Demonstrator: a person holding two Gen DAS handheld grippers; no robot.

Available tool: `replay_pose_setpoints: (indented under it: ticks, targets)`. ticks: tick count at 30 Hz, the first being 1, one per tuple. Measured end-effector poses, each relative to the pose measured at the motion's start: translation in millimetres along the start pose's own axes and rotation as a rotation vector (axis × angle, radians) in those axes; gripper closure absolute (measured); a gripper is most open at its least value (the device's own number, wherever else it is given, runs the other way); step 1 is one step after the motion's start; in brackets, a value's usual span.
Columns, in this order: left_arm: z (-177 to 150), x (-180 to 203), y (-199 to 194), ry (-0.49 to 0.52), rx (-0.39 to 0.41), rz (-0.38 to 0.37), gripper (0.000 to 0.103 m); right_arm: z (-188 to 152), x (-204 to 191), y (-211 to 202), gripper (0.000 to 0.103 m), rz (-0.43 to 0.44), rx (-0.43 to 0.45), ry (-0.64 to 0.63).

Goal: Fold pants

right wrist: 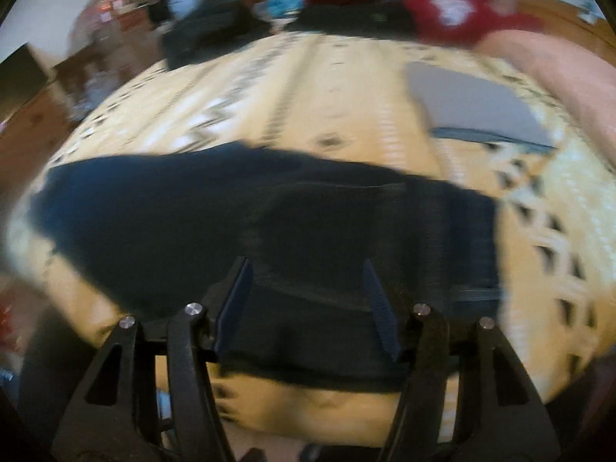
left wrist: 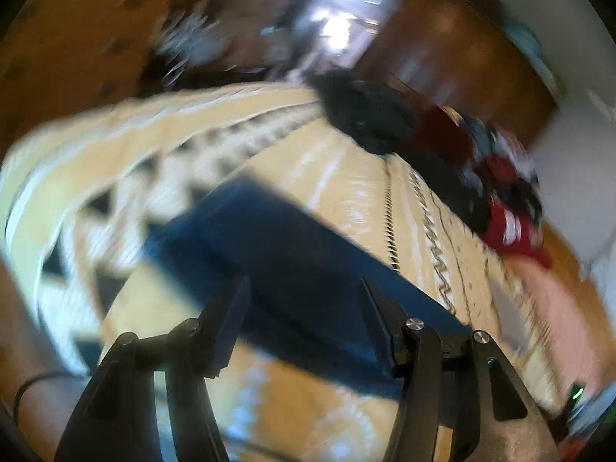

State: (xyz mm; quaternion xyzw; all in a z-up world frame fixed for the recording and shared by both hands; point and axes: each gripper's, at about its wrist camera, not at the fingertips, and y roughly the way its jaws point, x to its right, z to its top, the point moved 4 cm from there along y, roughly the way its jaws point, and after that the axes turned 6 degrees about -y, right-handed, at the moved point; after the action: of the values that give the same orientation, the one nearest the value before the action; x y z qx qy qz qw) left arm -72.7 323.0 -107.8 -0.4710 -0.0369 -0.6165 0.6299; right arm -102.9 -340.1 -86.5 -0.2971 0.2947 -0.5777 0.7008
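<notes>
Dark blue pants [right wrist: 269,223] lie flat on a cream patterned bedspread [right wrist: 308,96], stretched left to right, with a folded darker part near the right wrist camera. In the left wrist view the pants [left wrist: 300,254] run diagonally from the centre toward the lower right. My left gripper [left wrist: 306,288] is open and empty, hovering over the pants. My right gripper [right wrist: 306,269] is open and empty, just above the near edge of the pants. Both views are motion-blurred.
A grey folded item [right wrist: 473,104] lies on the bed at the right. Red [right wrist: 454,15] and dark clothes [right wrist: 208,34] are piled along the far edge of the bed; the pile also shows in the left wrist view [left wrist: 504,208]. A wooden cabinet [left wrist: 454,57] stands behind.
</notes>
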Motion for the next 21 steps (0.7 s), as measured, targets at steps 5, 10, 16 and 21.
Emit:
replay_pose_setpoints:
  ticks: [5, 10, 16, 21]
  targets:
    - [-2, -29, 8, -0.073, -0.053, -0.087, 0.044, 30, -106, 27, 0.046, 0.211, -0.025, -0.204]
    - [18, -37, 41, -0.12, -0.063, 0.001, 0.044, 55, -200, 43, 0.047, 0.324, -0.028, -0.33]
    - [34, -57, 74, -0.173, -0.071, 0.088, 0.044, 55, -233, 54, 0.047, 0.355, -0.05, -0.334]
    - [45, -62, 97, -0.18, -0.067, 0.139, 0.048, 55, -237, 58, 0.047, 0.354, -0.073, -0.332]
